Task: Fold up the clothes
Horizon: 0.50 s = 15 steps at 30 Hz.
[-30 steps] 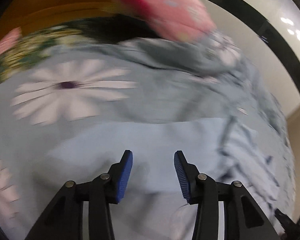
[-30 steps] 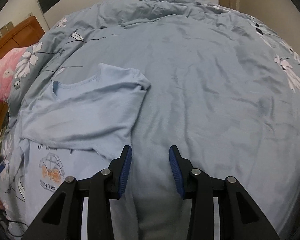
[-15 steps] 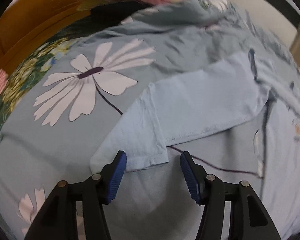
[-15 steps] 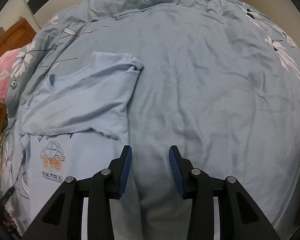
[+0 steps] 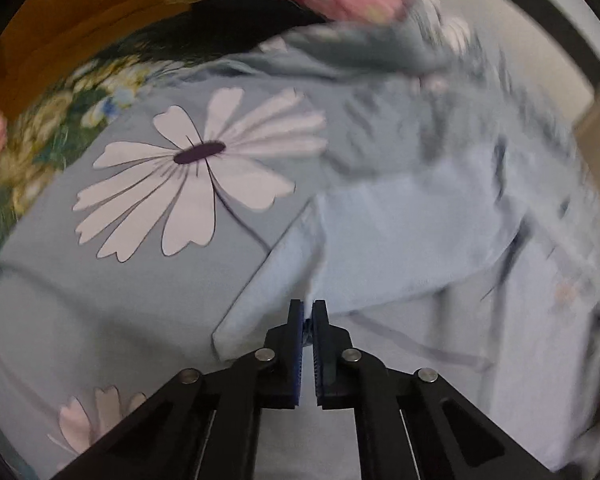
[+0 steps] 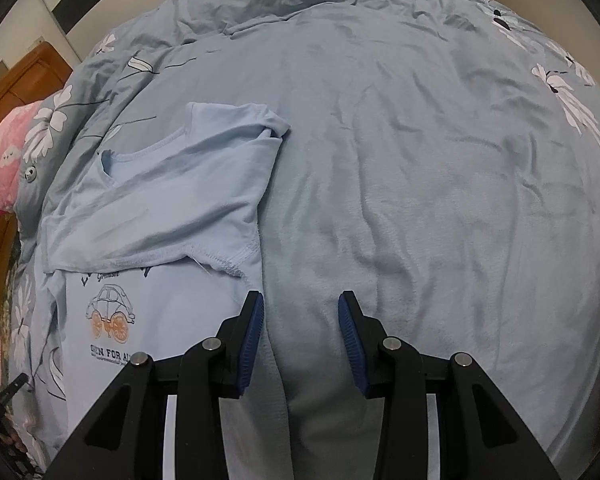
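While light-blue T-shirt (image 6: pixel 152 204) lies on floral duvet (image 6: pixel 420 180), top already folded across chest print, left gripper (image 5: pixel 307 322) pinches sleeve (image 5: pixel 268 292) edge, jaws nearly closed, likely for inward fold. Right gripper (image 6: pixel 302 320) hovers wide, empty, beside shirt's side edge.

Pale blue t-shirt (image 6: pixel 160 200) lying flat on the bed (image 6: pixel 420 160), off toward its left side near the pink pillow (image 6: pixel 0 168). One side is already folded across the chest, sleeve pointing up the bed. Front print is a little car with orange wheels (image 6: pixel 110 312) over some text. Sleeve hem (image 5: pixel 268 292) sits pinched in the left claw (image 5: pixel 307 320).
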### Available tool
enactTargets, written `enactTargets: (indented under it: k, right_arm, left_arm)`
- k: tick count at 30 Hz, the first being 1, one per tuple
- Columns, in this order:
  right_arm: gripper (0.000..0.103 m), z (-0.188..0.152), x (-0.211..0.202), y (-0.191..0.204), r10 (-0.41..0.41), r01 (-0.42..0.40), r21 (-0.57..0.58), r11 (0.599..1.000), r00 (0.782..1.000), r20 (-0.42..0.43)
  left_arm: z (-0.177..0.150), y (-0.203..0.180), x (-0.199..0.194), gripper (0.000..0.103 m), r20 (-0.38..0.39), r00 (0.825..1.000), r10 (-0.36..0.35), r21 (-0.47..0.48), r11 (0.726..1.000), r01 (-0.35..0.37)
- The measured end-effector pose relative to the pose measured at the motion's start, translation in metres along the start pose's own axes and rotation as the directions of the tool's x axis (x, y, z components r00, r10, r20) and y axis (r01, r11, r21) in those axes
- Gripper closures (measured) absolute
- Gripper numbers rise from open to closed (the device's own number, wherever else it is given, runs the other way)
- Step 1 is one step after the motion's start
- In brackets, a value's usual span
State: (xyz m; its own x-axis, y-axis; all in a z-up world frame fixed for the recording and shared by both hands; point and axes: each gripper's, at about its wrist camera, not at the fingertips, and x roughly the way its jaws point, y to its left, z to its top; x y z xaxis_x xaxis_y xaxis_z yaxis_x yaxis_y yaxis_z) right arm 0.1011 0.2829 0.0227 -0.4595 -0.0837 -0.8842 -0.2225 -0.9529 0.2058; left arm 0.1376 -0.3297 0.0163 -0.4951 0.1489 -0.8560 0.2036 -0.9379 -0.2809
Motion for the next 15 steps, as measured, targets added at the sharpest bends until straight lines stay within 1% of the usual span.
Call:
enactTargets:
  k: [1,2,4,5,7,9,10,12,14,15]
  right_arm:
    - [0.063,0.0,0.0,-0.001,0.007,-0.007,0.003,1.0,1.0,0.002]
    - [0.063,0.0,-0.001,-0.003,0.013,-0.013,0.006,1.0,1.0,0.004]
    - [0.063,0.0,-0.002,-0.007,0.028,-0.028,0.015,0.999,1.0,0.009]
    - [0.063,0.001,-0.002,-0.009,0.035,-0.035,0.02,0.999,0.999,0.012]
    - [0.063,0.0,-0.004,-0.015,0.048,-0.049,0.033,0.998,0.999,0.019]
    - [0.063,0.0,-0.006,-0.022,0.059,-0.06,0.05,0.997,0.998,0.028]
    - [0.063,0.001,-0.007,-0.027,0.067,-0.069,0.062,0.996,0.997,0.034]
    - [0.063,0.003,-0.01,-0.036,0.084,-0.088,0.087,0.992,0.995,0.045]
    - [0.063,0.006,-0.014,-0.044,0.095,-0.101,0.107,0.989,0.994,0.058]
    - [0.063,0.007,-0.015,-0.048,0.099,-0.105,0.113,0.988,0.993,0.063]
  left_arm:
    - [0.006,0.0,-0.011,0.098,0.019,0.999,-0.041,-0.041,0.998,0.042]
    - [0.014,-0.006,-0.02,0.099,0.031,0.996,-0.087,-0.06,0.994,0.089]
    - [0.032,-0.026,-0.041,0.098,0.055,0.982,-0.182,-0.069,0.98,0.186]
    - [0.043,-0.041,-0.051,0.098,0.065,0.97,-0.233,-0.064,0.97,0.237]
    - [0.063,-0.076,-0.064,0.098,0.065,0.938,-0.341,-0.051,0.938,0.344]
    - [0.081,-0.111,-0.07,0.098,0.057,0.897,-0.439,-0.04,0.896,0.441]
    - [0.089,-0.132,-0.071,0.098,0.05,0.87,-0.491,-0.027,0.87,0.493]
    - [0.105,-0.176,-0.073,0.098,0.033,0.809,-0.587,0.002,0.81,0.587]
    - [0.115,-0.226,-0.069,0.098,0.0,0.768,-0.641,0.08,0.765,0.639]
    - [0.115,-0.251,-0.064,0.098,-0.027,0.751,-0.66,0.115,0.744,0.658]
